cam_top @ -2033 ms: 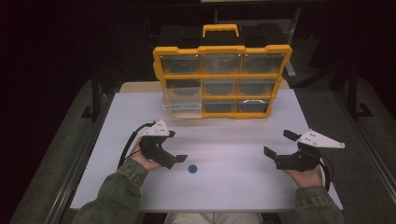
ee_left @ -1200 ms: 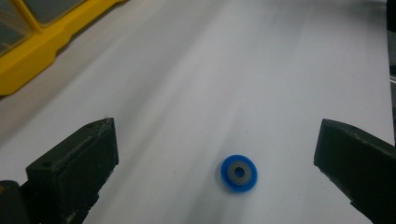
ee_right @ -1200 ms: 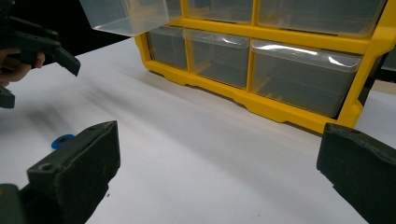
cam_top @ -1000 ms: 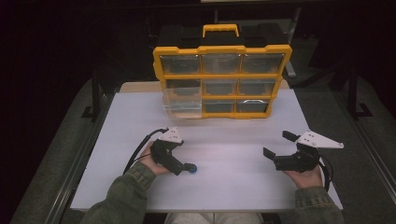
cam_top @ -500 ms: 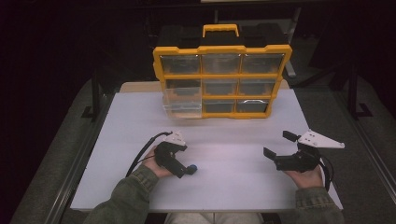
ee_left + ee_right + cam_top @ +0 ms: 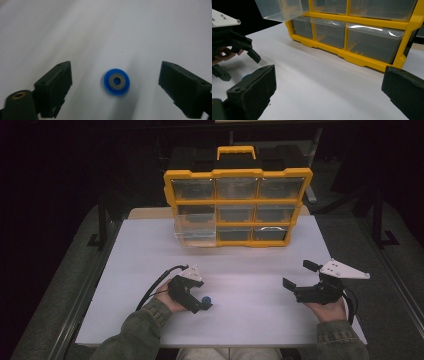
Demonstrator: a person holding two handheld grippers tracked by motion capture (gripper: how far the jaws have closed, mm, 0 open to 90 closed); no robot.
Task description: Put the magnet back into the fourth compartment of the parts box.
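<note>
Blue disc (image 6: pixel 116 82) with a grey ring at its centre lies flat on the white table (image 6: pixel 250 265), at about 7 o'clock from the table's middle in the high view. Your left gripper (image 6: pixel 199 303) sits right over it there, jaws spread wide; in the left gripper view the disc rests between the two black jaws, touching neither, a bit nearer the left one. Your left hand (image 6: pixel 165 301) grips the tool from behind, cable looping off toward 10 o'clock.

Your right gripper (image 6: pixel 299 280) hovers well apart at about 4 o'clock, jaws also wide open with nothing between them, grey plate on top. Right gripper view looks across bare table at your left gripper (image 6: pixel 237 50) and the organizer.

Yellow organizer (image 6: pixel 238 205) with clear drawers stands upright at 12 o'clock, handle on top. One clear drawer (image 6: pixel 196 231) in its left column is pulled out over the table.
</note>
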